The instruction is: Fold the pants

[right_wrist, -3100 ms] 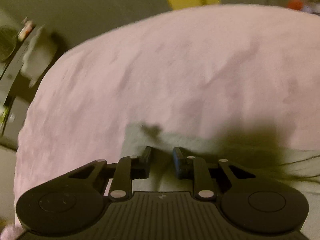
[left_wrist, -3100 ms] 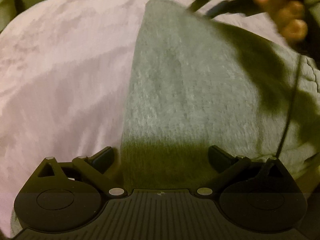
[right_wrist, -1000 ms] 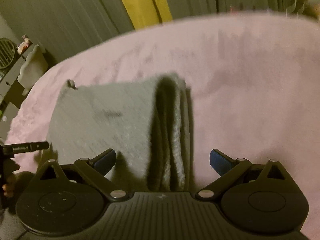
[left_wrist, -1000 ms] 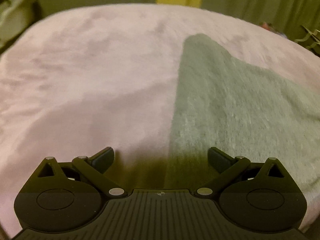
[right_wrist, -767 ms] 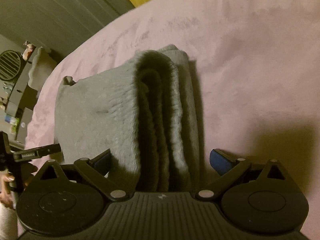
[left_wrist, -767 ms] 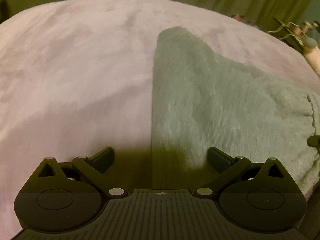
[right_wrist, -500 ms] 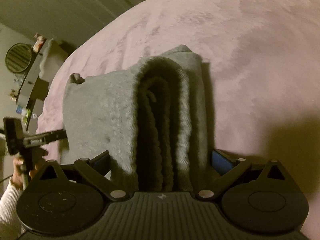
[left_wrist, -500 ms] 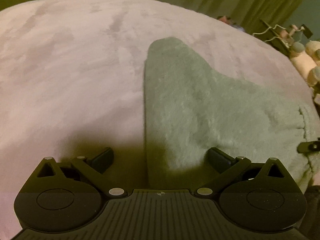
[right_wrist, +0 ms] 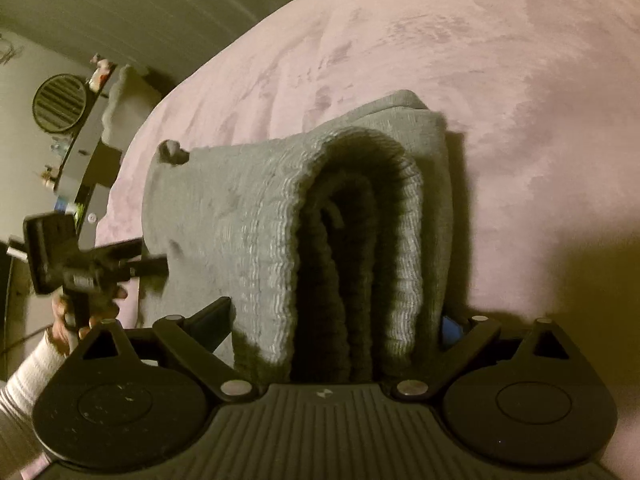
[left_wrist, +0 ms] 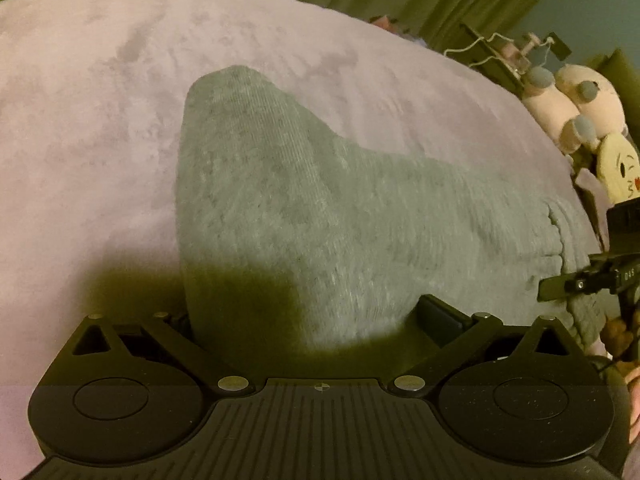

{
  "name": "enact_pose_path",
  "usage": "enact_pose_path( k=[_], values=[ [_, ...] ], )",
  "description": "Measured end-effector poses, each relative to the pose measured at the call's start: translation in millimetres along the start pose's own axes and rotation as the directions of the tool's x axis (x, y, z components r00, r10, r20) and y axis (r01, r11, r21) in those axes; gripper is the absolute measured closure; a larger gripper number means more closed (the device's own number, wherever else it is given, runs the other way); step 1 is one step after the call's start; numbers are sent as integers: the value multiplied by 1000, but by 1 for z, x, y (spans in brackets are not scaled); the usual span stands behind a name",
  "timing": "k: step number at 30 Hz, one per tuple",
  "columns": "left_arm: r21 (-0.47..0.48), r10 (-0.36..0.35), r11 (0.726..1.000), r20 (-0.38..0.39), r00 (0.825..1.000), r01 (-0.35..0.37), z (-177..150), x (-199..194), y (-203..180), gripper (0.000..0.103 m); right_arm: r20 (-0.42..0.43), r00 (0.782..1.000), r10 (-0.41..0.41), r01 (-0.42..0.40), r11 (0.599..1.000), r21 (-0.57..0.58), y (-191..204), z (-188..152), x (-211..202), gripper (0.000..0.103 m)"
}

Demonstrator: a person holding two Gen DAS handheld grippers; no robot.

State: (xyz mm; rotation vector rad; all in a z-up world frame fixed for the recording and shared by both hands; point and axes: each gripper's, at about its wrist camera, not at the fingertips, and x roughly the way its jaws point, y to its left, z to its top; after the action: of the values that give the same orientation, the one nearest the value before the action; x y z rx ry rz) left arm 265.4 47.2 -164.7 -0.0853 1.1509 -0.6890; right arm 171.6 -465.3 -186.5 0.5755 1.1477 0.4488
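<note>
Left to right across the bed. The left gripper [left_wrist: 308,320] stands with its jaws spread wide, straddling the near end of the grey knit pants [left_wrist: 320,216]; the cloth sits between the fingers but is not pinched. The pants lie folded into a thick bundle on the pink plush blanket [left_wrist: 100,120], near its middle. Further right, the right gripper [right_wrist: 340,320] is likewise wide, its two fingers set on either side of the bundle's ribbed end [right_wrist: 360,208], where several stacked layers curl over one another. In the right wrist view the person's hand [right_wrist: 80,316] and a white sleeve [right_wrist: 28,380] show at the far left, holding the other tool. Plush toys [left_wrist: 576,108] sit beyond the blanket's right edge.

Judged step: both claws are placed around opposite ends of the bundle, ahead of a grasp for a last fold or lift. The next move likely calls for closing on all layers together, so none slips out.
</note>
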Motion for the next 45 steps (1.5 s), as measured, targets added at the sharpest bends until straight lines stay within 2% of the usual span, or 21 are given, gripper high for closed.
enact_pose_path(
  k=[2, 5, 7, 9, 11, 15, 18, 20, 21, 22, 23, 24, 26, 27, 33, 38, 45],
  values=[
    [-18, -5, 1000, -11, 1000, 5, 2, -1, -2, 0, 4, 1000, 22, -22, 1000, 13, -4, 1, 1, 4],
    [-67, -64, 996, 19, 998, 65, -2, -6, 4, 0, 11, 1000, 17, -17, 1000, 22, -1, -1, -2, 4],
    [-42, -78, 996, 37, 996, 80, -6, -4, 6, 0, -1, 1000, 7, -7, 1000, -28, 5, -3, -1, 2],
    [2, -63, 998, 48, 997, 63, -10, -1, 2, 0, -18, 1000, -19, 17, 996, -90, 11, -2, 5, 2],
    [45, -35, 998, 62, 997, 33, -13, 3, -4, 0, -27, 1000, -16, 13, 995, -99, 10, 0, 7, 2],
    [112, 7, 994, 34, 999, -11, -6, 10, -12, 0, -58, 998, -24, 20, 997, -76, 12, 9, 12, 2],
    [37, -7, 999, 28, 1000, 6, -1, 9, -6, 0, -73, 997, -31, 31, 999, 5, 10, 18, 15, 2],
    [10, 12, 1000, 40, 999, -13, 0, 8, -10, 1, -56, 998, -18, 23, 996, 91, 4, 20, 14, 2],
    [15, 30, 999, 46, 998, -31, -1, 5, -14, 7, -37, 999, -17, 21, 992, 123, 3, 19, 12, 3],
    [16, 36, 999, 53, 998, -37, -2, 2, -16, 13, -20, 999, -40, 43, 991, 124, 5, 17, 11, 11],
    [4, 32, 999, 62, 998, -32, -3, -3, -17, 27, -8, 997, -83, 83, 992, 98, 10, 14, 9, 26],
    [-25, 20, 1000, 69, 997, -18, -2, -10, -17, 50, 9, 993, -120, 119, 990, 74, 14, 11, 5, 33],
    [-97, 2, 995, 64, 998, 4, 1, -19, -13, 70, 37, 992, -124, 121, 989, 86, 17, 6, -3, 44],
    [-131, 3, 991, 59, 998, 5, 2, -24, -12, 74, 46, 990, -131, 127, 988, 88, 19, 4, -6, 45],
    [-69, 48, 997, 88, 995, -42, 5, -35, -32, 81, 82, 977, -196, 193, 980, 39, 42, 3, -16, 50],
    [-61, 30, 998, 102, 994, -24, 19, -52, -41, 81, 124, 980, -154, 154, 988, 7, 60, 7, -33, 51],
    [-48, 75, 996, 170, 983, -68, 48, -67, -40, 81, 180, 975, -134, 142, 989, -30, 81, 34, -33, 52]
  ],
)
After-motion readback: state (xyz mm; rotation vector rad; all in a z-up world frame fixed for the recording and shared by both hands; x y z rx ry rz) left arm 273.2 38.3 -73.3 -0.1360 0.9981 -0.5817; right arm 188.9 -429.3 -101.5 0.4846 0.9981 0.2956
